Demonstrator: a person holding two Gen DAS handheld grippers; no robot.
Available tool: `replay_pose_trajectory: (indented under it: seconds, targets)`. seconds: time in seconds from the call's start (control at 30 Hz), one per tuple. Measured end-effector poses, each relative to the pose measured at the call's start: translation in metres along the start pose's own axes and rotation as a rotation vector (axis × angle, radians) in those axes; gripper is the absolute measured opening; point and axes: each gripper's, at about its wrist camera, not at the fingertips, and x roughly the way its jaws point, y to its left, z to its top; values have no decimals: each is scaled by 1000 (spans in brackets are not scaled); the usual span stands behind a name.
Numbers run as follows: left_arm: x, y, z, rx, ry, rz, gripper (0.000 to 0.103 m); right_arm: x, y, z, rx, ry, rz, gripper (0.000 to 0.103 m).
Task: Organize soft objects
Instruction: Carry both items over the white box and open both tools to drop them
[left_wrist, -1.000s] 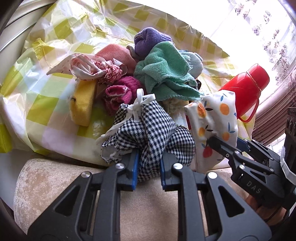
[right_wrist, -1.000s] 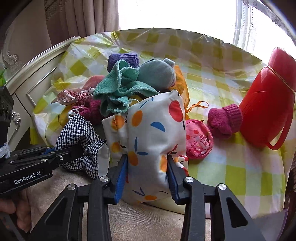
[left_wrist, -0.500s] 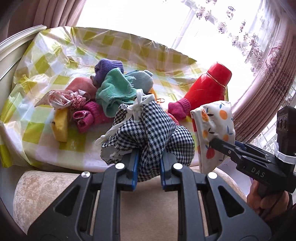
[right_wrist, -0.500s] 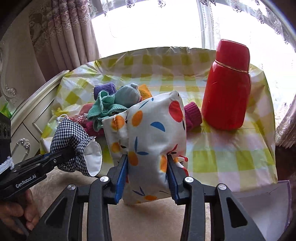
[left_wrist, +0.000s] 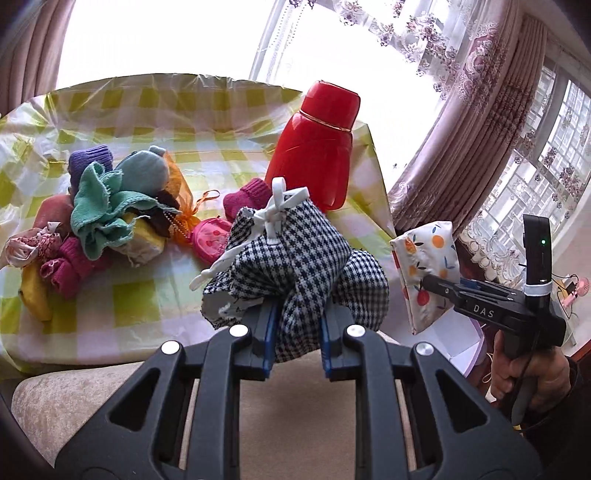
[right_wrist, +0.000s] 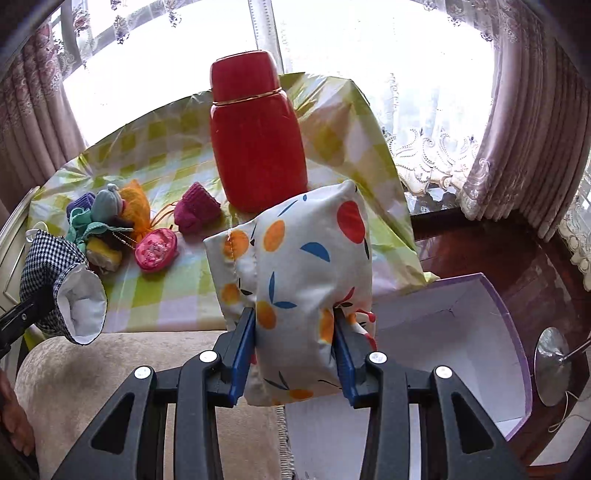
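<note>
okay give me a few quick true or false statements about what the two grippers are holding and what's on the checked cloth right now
1. The left gripper is shut on the houndstooth pouch. True.
2. The right gripper is open with nothing between its fingers. False: it is shut on the fruit-print pouch.
3. The red flask lies on its side. False: it stands upright on the checked cloth.
4. A white box with purple edging sits open below the right gripper. True.
5. The green towel is held by a gripper. False: it lies in the pile on the cloth.
</note>
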Motion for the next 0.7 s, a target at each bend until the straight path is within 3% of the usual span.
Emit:
replay_pose_trajectory:
  seconds: [0.33, 0.37, 0.5, 0.7]
  targets:
    - [35, -85, 11, 177, 83, -149, 26, -9, -55, -2, 90, -6, -128, 45]
    - [38, -92, 11, 188, 89, -163, 31, -10, -59, -2, 99, -7, -138, 46]
    - [51, -109, 13, 223, 118, -210, 70, -13, -74, -2, 130, -8, -190, 47]
    - [52, -96, 13, 177, 121, -170, 73, -15, -83, -2, 132, -17, -276, 73]
